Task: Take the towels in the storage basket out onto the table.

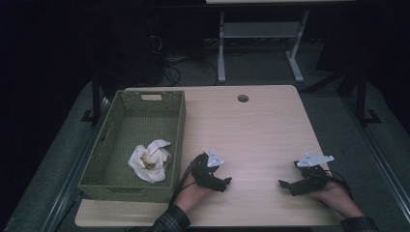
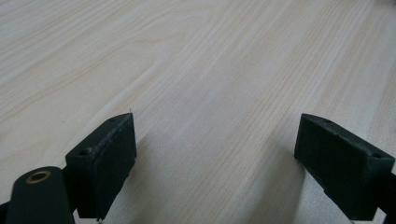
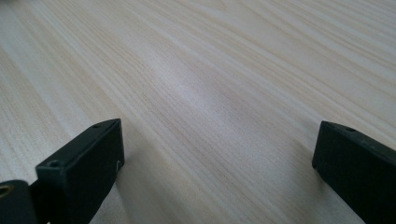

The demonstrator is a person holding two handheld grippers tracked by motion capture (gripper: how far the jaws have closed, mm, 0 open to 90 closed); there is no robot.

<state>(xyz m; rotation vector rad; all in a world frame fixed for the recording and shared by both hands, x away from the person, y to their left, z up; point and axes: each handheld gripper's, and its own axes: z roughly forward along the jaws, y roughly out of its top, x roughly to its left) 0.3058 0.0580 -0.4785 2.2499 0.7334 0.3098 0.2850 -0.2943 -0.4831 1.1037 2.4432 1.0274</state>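
Observation:
My left gripper point(image 1: 226, 181) rests low over the light wooden table point(image 1: 251, 125) near its front edge, right of the basket, pointing right. In the left gripper view its jaws stand wide apart, left gripper point(image 2: 215, 140) open over bare wood. My right gripper point(image 1: 283, 184) lies at the front right of the table and points left toward the other one. Its own view shows the right gripper point(image 3: 217, 149) open too, with nothing between the jaws. A crumpled white cloth point(image 1: 151, 160) lies inside the green woven basket point(image 1: 180, 126) at the table's left.
The basket takes up the table's left side, with a handle slot at its far end. A round cable hole point(image 1: 243, 98) sits near the table's far edge. Beyond the table, a white desk frame point(image 1: 222, 53) and cables stand on the dark floor.

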